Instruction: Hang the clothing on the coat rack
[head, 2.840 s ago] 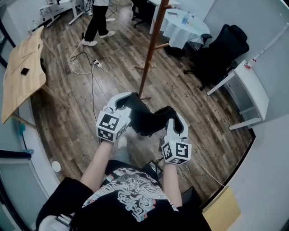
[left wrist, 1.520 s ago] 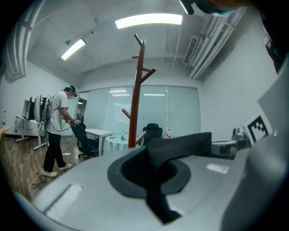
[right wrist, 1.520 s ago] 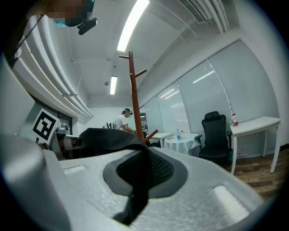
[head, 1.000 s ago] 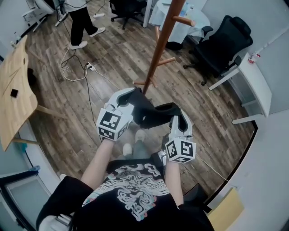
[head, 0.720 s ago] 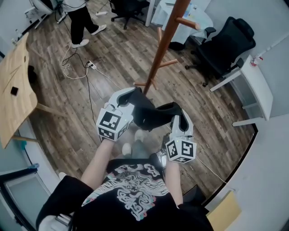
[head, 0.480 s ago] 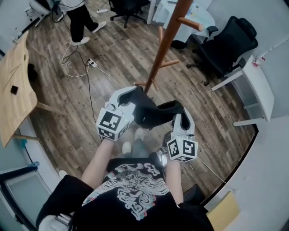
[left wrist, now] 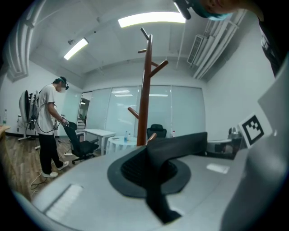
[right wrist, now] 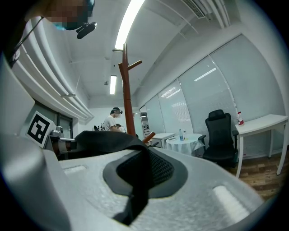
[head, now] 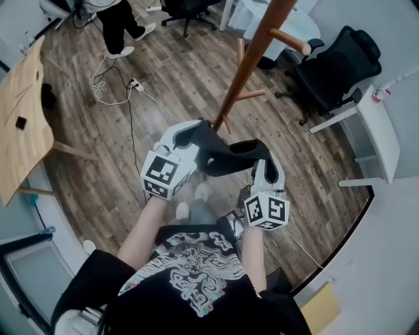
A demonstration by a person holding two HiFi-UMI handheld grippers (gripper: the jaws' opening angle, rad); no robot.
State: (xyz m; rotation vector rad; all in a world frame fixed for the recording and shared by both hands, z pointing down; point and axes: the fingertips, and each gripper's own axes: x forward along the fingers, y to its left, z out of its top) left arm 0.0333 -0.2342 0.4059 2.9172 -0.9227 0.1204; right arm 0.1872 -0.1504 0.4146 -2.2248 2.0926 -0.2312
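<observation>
A black garment (head: 221,156) stretches between my two grippers in the head view. My left gripper (head: 190,134) is shut on its left end, and the cloth (left wrist: 169,149) shows pinched between the jaws in the left gripper view. My right gripper (head: 263,157) is shut on the right end, where the black cloth (right wrist: 110,137) runs out of the jaws. The brown wooden coat rack (head: 243,72) stands just beyond the garment, its pole (left wrist: 145,97) straight ahead of the left gripper and slightly left of centre for the right gripper (right wrist: 128,97). Pegs (head: 288,40) stick out near its top.
A black office chair (head: 337,72) and a white desk (head: 373,131) stand at the right. A round white table (head: 288,19) is behind the rack. A wooden table (head: 23,98) sits at the left, cables (head: 124,91) lie on the floor, and a person (head: 121,26) stands at the far left.
Both grippers have moved forward with the garment toward the coat rack. The pole and its pegs now loom larger and nearer over the hands.
</observation>
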